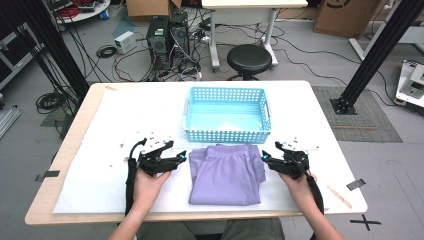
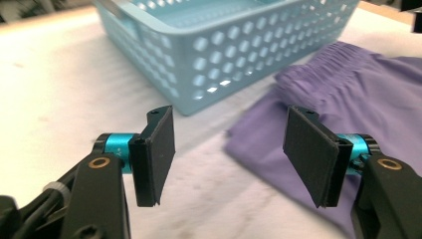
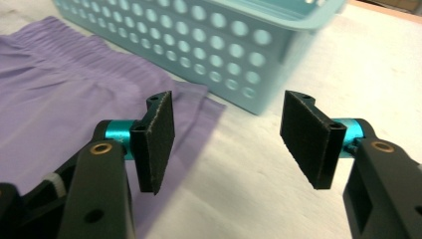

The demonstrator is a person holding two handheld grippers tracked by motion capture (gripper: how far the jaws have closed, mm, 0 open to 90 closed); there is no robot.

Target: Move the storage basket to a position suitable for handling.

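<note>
A folded purple garment (image 1: 226, 174) with an elastic waistband lies flat on the table, just in front of a light blue plastic basket (image 1: 227, 134). My left gripper (image 1: 184, 158) hovers at the garment's left edge, open, nothing between its pads (image 2: 155, 154); the garment (image 2: 348, 89) and the basket (image 2: 219, 45) lie ahead of it. My right gripper (image 1: 263, 157) sits at the garment's right edge, also open and empty, its pads (image 3: 304, 142) wide apart over bare table, with the garment (image 3: 64, 109) to its left and the basket (image 3: 199, 35) beyond.
The basket is empty and stands at the table's middle, behind the garment. A white sheet (image 1: 100, 170) covers the table top. Behind the table are a black stool (image 1: 249, 59), computer towers (image 1: 167, 40) and cables on the floor.
</note>
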